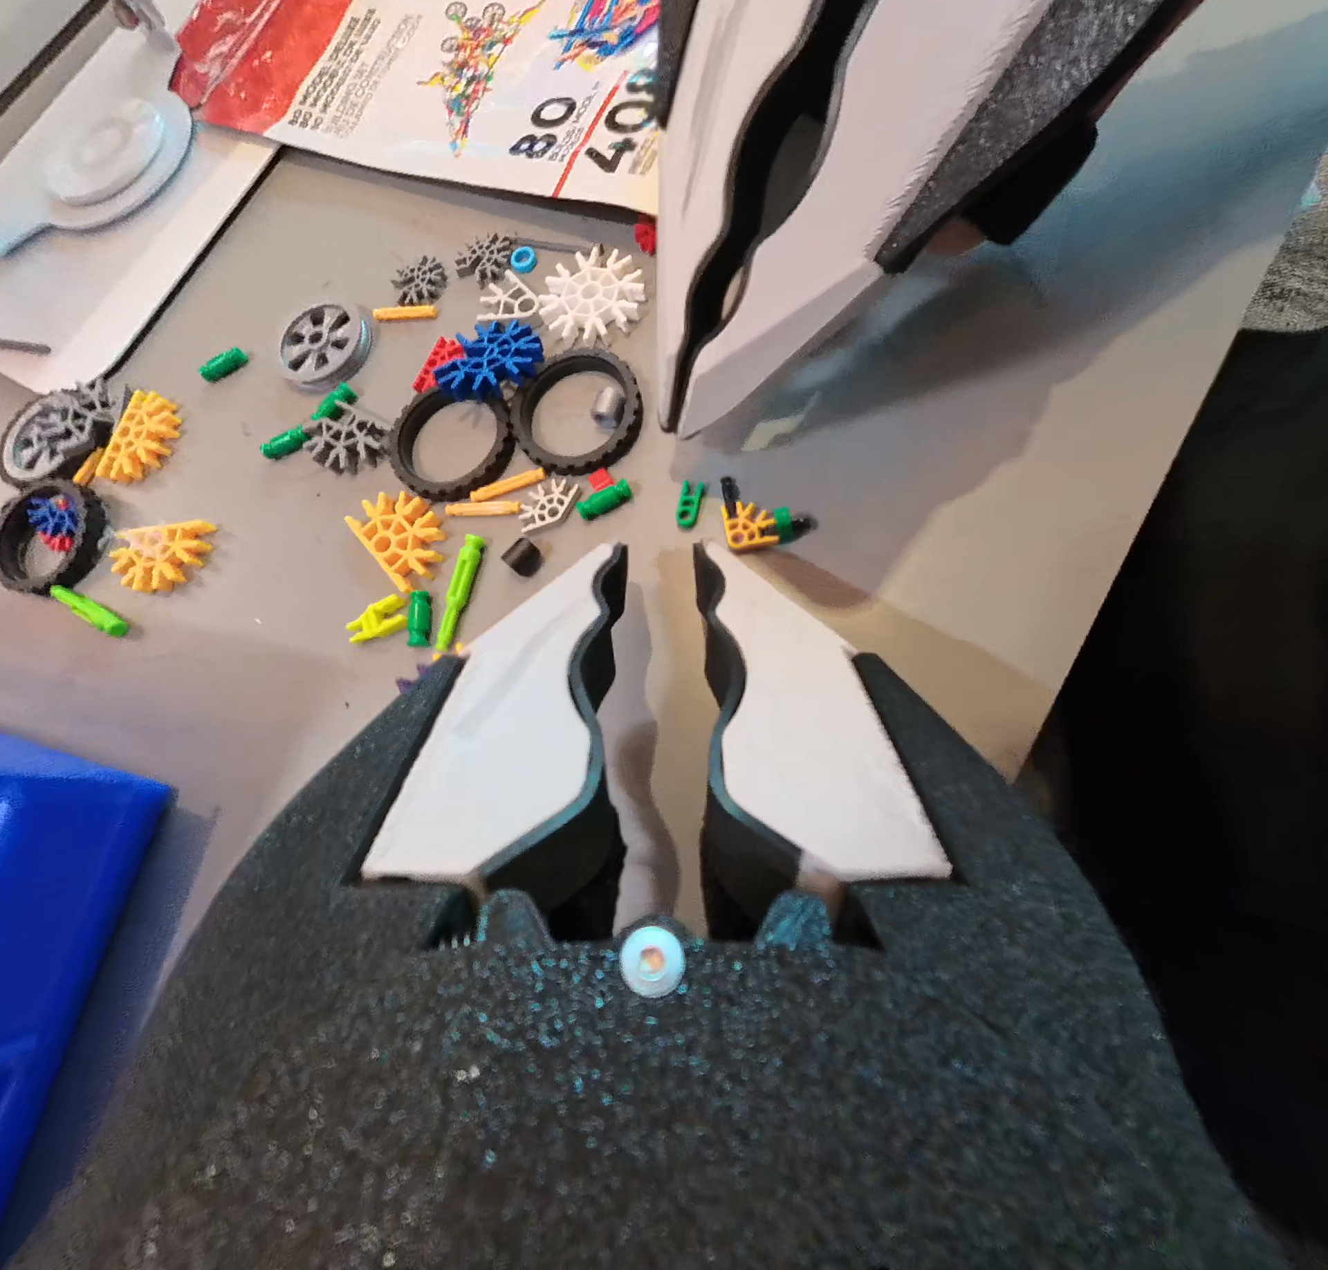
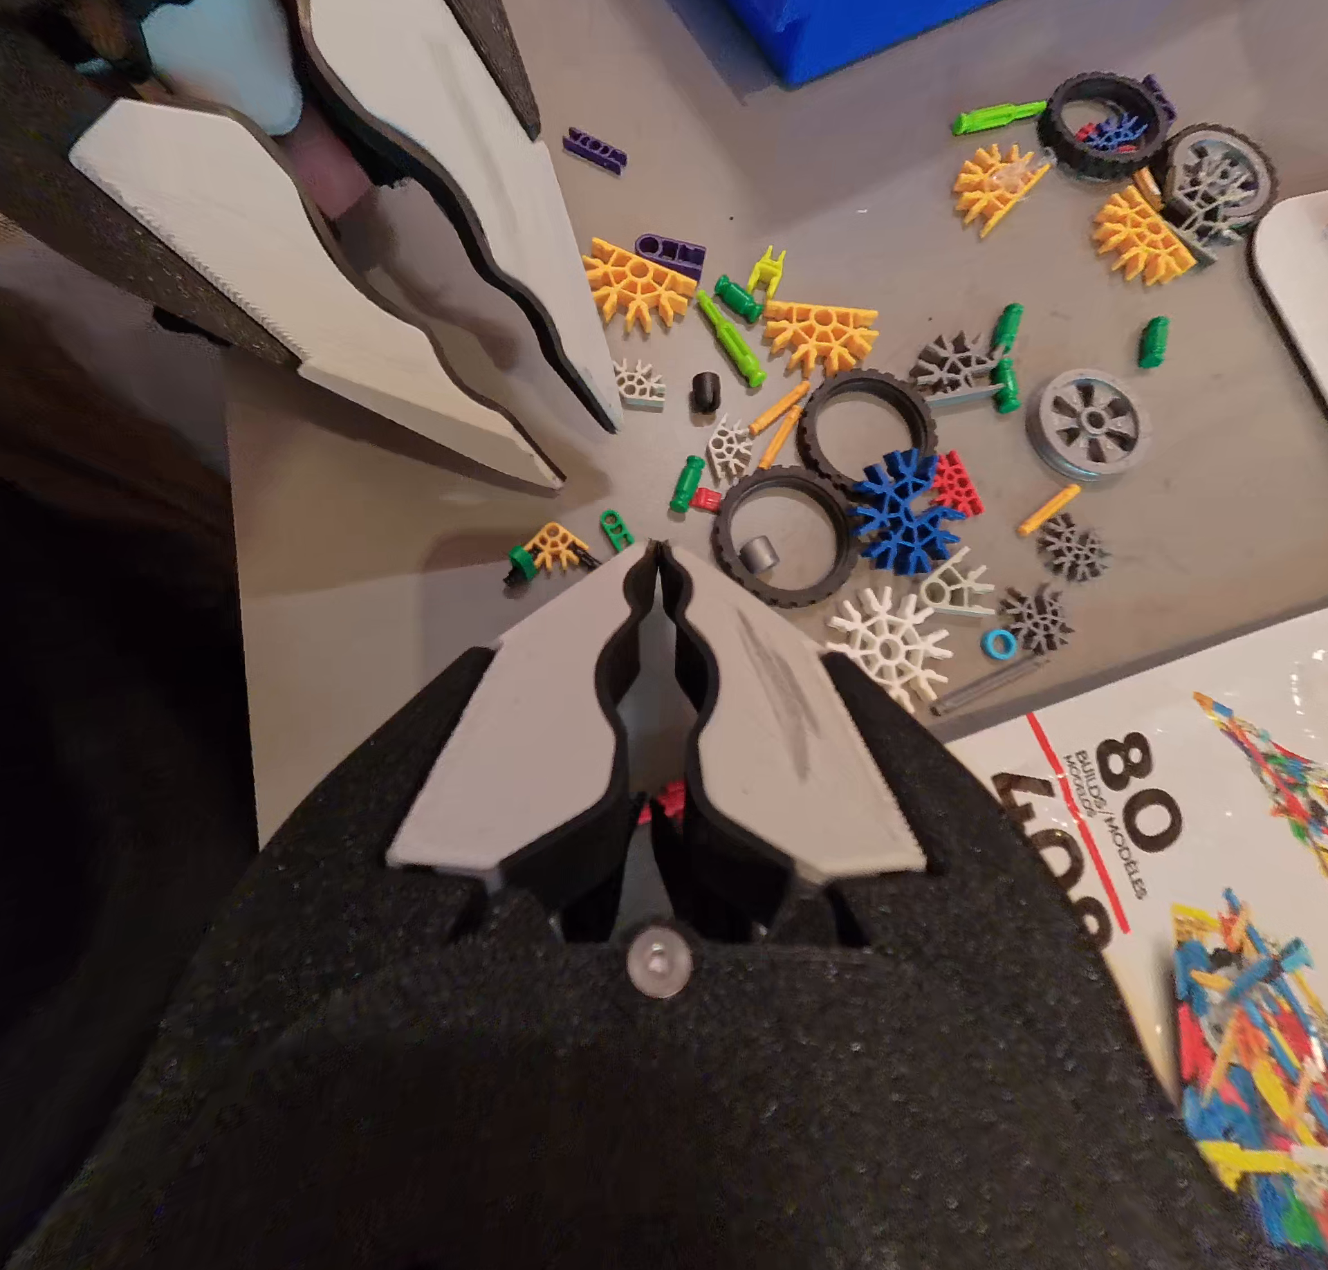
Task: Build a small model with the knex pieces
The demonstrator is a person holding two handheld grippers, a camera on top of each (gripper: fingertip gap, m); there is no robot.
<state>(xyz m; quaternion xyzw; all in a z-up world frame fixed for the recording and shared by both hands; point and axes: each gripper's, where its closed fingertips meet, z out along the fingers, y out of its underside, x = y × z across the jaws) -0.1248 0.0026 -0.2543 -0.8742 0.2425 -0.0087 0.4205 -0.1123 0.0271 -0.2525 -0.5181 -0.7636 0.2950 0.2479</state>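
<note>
L gripper [image 1: 657, 553] angled down over the grey tabletop [image 1: 287, 668], fingers apart w/ narrow gap, nothing between them; nearest parts: small green clip connector [image 1: 690, 504] and yellow fan-shaped connector w/ green rod stub [image 1: 753, 525], just beyond the tips. R gripper [image 2: 657, 549] tips pressed together, empty, pointed at the same parts. Around: two black rubber tyre rings [image 1: 514, 423], blue snowflake connector [image 1: 496, 357], white snowflake connector [image 1: 593, 294], printed kit box [image 1: 460, 64], blue bin [image 1: 65, 898].
</note>
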